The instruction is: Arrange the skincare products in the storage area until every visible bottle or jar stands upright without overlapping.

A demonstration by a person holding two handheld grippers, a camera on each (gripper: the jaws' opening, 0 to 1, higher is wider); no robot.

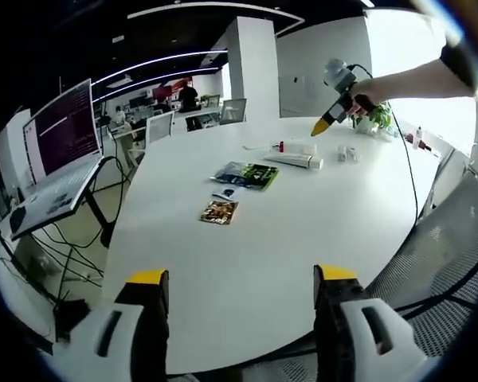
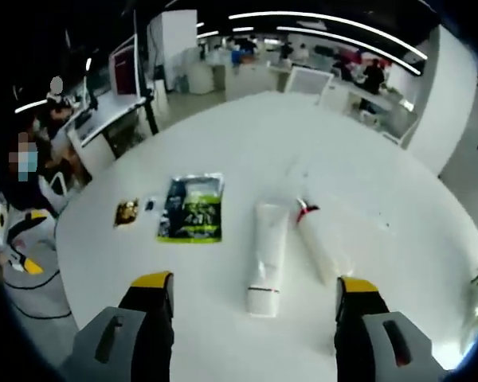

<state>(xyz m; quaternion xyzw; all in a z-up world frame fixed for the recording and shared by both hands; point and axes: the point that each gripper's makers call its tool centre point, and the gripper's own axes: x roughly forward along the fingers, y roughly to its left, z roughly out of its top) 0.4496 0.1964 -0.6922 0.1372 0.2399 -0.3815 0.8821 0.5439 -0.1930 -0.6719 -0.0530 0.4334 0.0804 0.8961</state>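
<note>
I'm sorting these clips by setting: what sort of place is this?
Probably an open-plan office: a large round white table, an open laptop on a stand, desks with mesh office chairs behind, and curved ceiling strip lights.

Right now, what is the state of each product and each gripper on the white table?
White squeeze tube: lying flat.
White bottle with red neck: lying flat, beside the tube, apart.
Green printed sachet: flat.
Small brown sachet: flat.
Left gripper: open, empty.
Right gripper: open, empty, above the tube.
</note>
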